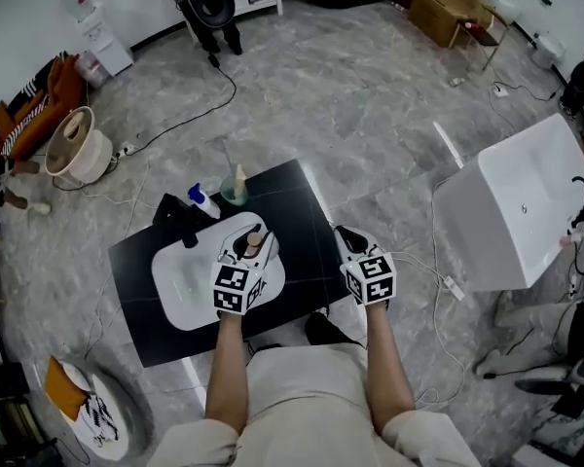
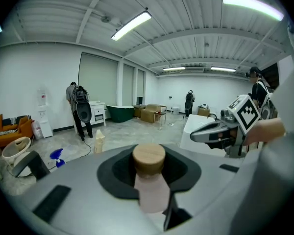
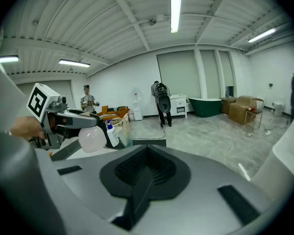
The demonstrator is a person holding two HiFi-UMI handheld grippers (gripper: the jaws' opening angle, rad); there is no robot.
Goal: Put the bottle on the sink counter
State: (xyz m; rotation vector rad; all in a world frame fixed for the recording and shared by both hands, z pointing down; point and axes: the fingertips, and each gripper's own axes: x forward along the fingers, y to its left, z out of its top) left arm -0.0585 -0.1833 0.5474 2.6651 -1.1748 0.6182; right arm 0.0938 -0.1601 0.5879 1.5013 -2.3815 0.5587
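Figure: head view with both gripper views. The left tongs [image 1: 243, 248] are closed on a pale pink bottle [image 1: 254, 240], the jaws partly apart with their pads pressing it just under its wooden cap [image 2: 148, 158]. In the right gripper view the bottle's rounded body hangs below those jaws. The bottle is held roughly upright in the air, over the near right part of the white sink basin [image 1: 180, 285] set into the black table [image 1: 302, 212]. It is not standing on the table. The right tongs [image 1: 349, 237] have their jaws brought together with nothing between them, and they sit over the table's right edge, apart from the bottle. At the far side of the basin a black faucet [image 1: 180, 224] rises. Beside it stand a blue-topped spray bottle [image 1: 202, 200] and a greenish cup [image 1: 234, 197], both on the table's far edge. A white bathtub [image 1: 521, 207] stands on the grey floor, well to the right of the table.
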